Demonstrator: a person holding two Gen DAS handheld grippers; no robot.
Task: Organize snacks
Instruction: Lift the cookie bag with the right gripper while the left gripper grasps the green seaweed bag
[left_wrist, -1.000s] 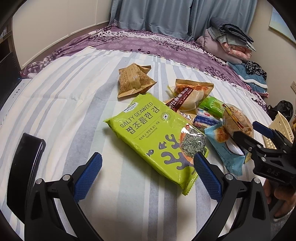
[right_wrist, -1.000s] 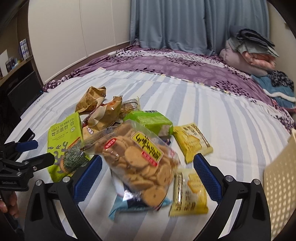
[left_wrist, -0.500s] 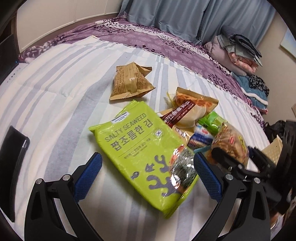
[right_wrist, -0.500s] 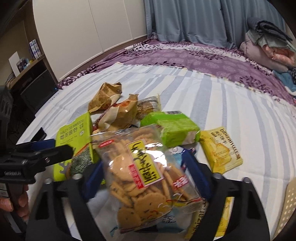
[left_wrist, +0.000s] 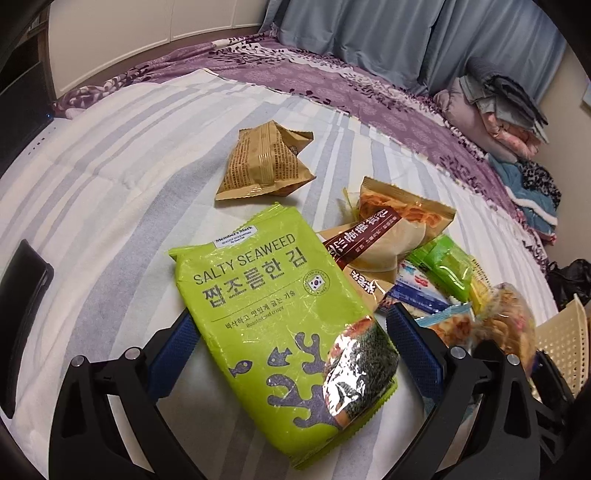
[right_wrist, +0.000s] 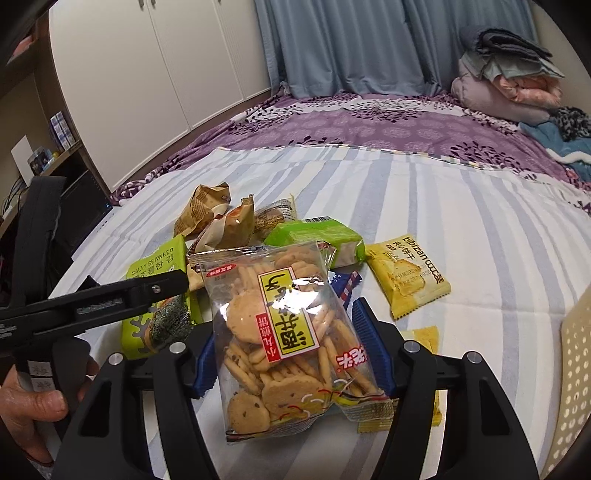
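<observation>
Clear crinkly film: the cracker bag (right_wrist: 284, 332), centre of the right wrist view, sits between the blue pads of the right gripper (right_wrist: 291, 350), whose jaws are closing onto its sides. We judge the slick, air-filled film may slip or the crackers crush. At lower centre of the left wrist view, the left gripper (left_wrist: 291, 350) stands apart astride the seaweed pack (left_wrist: 280, 314), not pinching it. The perforated basket (left_wrist: 561, 332) waits at right.
</observation>
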